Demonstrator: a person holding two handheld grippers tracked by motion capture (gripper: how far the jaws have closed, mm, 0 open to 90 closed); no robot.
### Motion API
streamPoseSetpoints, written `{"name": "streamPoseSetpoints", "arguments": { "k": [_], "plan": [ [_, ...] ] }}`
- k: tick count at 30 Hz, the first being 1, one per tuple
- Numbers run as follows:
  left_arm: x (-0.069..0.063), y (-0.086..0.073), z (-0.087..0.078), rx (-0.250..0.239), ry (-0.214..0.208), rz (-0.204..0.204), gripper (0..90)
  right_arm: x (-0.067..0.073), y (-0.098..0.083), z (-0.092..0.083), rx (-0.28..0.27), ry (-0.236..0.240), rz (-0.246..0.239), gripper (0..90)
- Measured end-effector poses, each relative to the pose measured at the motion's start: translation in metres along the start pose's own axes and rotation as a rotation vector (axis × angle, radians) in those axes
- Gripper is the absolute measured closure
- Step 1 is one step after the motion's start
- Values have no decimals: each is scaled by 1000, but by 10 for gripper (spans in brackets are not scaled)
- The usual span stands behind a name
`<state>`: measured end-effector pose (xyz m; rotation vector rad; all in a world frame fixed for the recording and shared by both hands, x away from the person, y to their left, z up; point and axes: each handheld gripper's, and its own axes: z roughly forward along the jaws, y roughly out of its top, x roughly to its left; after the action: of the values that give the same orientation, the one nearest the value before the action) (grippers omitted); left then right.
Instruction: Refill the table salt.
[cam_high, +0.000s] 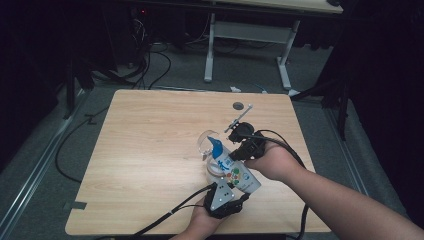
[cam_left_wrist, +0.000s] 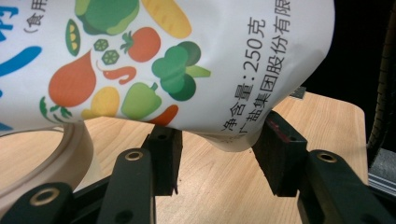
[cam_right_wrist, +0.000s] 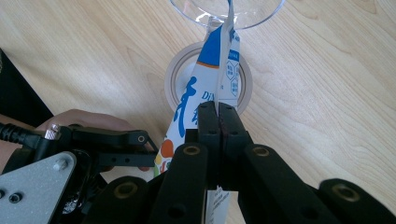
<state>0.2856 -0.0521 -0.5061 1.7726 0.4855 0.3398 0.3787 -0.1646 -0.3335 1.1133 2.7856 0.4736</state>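
A white pouch (cam_high: 234, 171) printed with vegetables and blue lettering is held tilted over the table, its blue top end reaching the rim of a clear glass bowl (cam_high: 205, 141). My left gripper (cam_high: 237, 189) is shut on the pouch's (cam_left_wrist: 187, 60) bulging bottom end, one jaw on each side. My right gripper (cam_high: 233, 158) is shut on a flat edge of the pouch (cam_right_wrist: 210, 79) partway up. The left gripper view looks along the left gripper (cam_left_wrist: 219, 158), the right gripper view along the right gripper (cam_right_wrist: 218, 116). A beige ring (cam_right_wrist: 172, 84) lies under the pouch, near the glass bowl (cam_right_wrist: 229, 11).
The wooden table (cam_high: 150, 150) has a round grommet (cam_high: 238, 105) near its far edge. Beyond it stand a white-legged desk (cam_high: 250, 35) and loose cables (cam_high: 150, 65) on the floor. The beige ring (cam_left_wrist: 70, 149) sits left of the left jaw.
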Motion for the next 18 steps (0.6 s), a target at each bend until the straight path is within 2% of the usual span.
{"name": "streamPoseSetpoints", "arguments": {
  "k": [11,13,18],
  "plan": [
    [2,-5,1,26,10,-5,539,-2,-4,-1,3,-4,3,899],
    [3,-7,0,31,13,-5,540,-1,-4,-1,5,-2,16,899],
    [4,-8,0,36,19,-6,540,-2,-5,-1,2,-1,7,899]
  ]
}}
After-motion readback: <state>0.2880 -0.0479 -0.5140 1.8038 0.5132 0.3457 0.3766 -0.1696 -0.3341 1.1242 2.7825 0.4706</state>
